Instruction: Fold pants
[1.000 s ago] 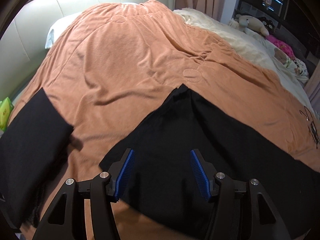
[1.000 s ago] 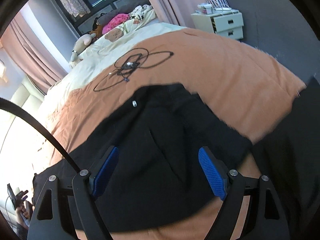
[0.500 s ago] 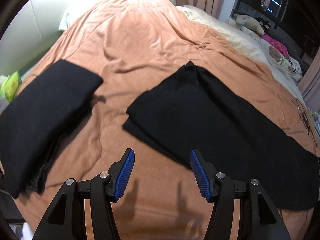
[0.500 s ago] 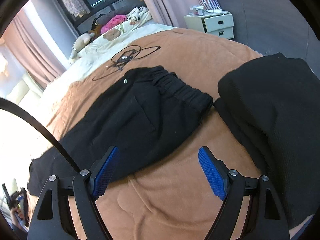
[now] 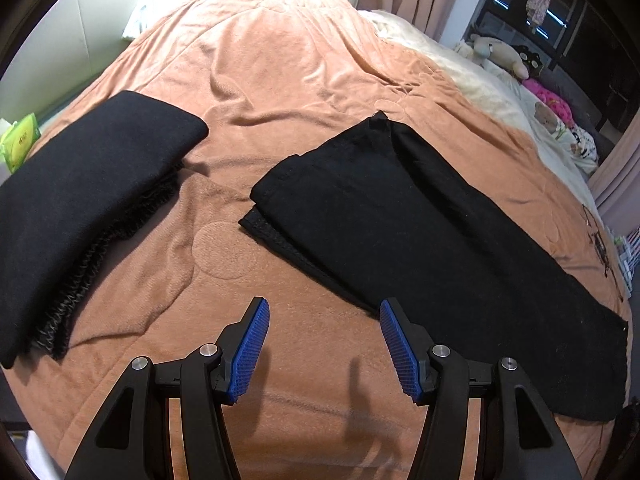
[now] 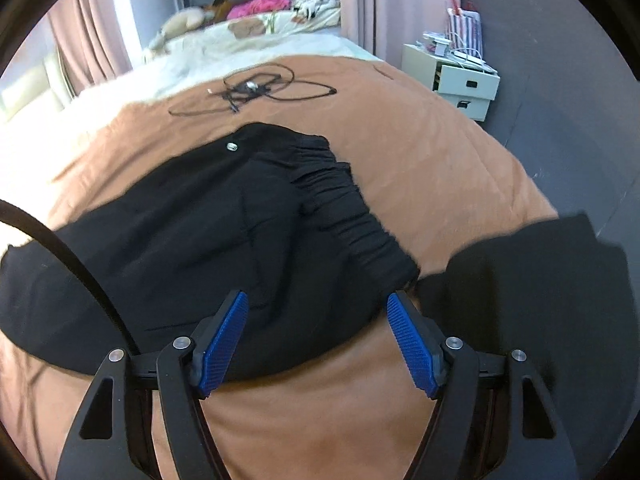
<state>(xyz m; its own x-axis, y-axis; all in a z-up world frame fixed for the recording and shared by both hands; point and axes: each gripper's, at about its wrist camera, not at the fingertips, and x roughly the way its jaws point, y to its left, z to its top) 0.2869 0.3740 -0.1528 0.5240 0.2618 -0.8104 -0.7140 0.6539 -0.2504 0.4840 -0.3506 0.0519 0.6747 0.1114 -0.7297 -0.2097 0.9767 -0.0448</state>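
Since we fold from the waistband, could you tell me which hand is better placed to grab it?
Right, probably. Its tongs are open right over the pants beside the waistband. The left tongs, also open, hang over bare blanket near the leg ends.

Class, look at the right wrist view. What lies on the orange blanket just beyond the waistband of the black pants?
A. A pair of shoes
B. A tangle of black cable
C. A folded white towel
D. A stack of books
B. A tangle of black cable lies on the orange blanket just past the waistband of the black pants; no shoes, books or towel are there.
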